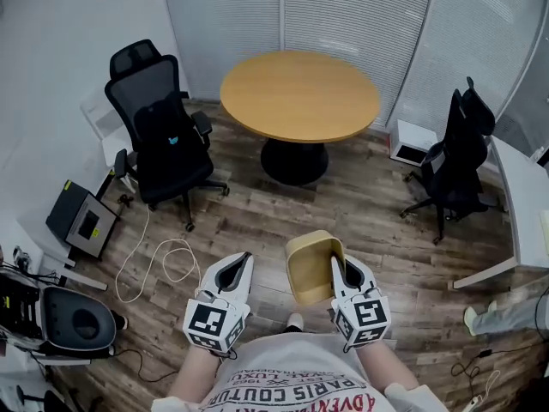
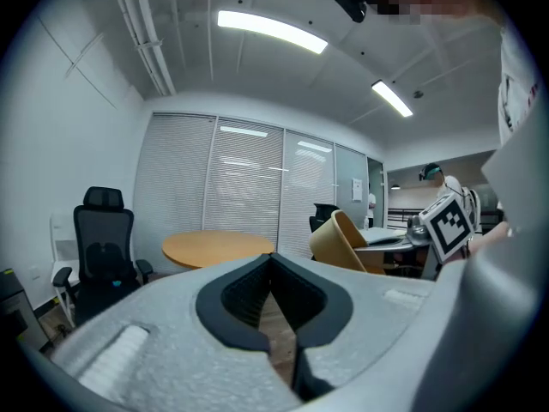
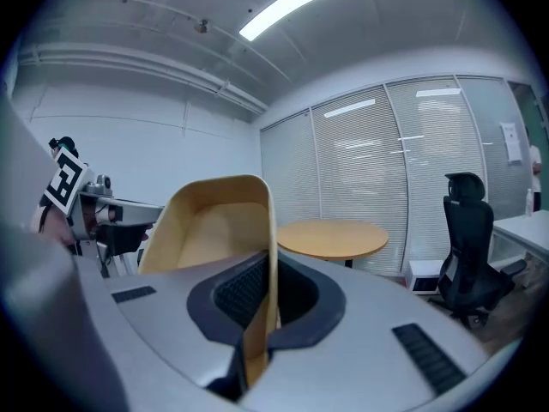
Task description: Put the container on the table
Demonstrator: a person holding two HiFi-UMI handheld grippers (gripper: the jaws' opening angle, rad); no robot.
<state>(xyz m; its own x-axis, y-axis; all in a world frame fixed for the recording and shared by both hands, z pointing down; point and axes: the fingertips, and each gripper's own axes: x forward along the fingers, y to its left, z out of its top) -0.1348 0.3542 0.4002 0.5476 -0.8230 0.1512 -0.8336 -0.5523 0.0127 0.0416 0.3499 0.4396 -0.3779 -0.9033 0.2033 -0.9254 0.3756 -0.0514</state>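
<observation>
A tan, open-topped container [image 1: 310, 264] hangs above the wooden floor in front of me, tilted, with its opening facing up and forward. My right gripper [image 1: 336, 263] is shut on its right wall; in the right gripper view the thin wall [image 3: 268, 230] runs between the black pads. My left gripper [image 1: 246, 258] is level beside it on the left, apart from it, its jaws shut on nothing [image 2: 273, 257]. From that side the container [image 2: 339, 240] shows at the right. The round wooden table [image 1: 298, 93] stands ahead with a bare top, also in the gripper views [image 3: 333, 234].
A black office chair [image 1: 163, 136] stands left of the table, and another [image 1: 459, 157] to its right. A white desk [image 1: 523, 196] runs along the right edge. On the floor at the left lie a black box [image 1: 81, 221] and a white cable [image 1: 163, 260].
</observation>
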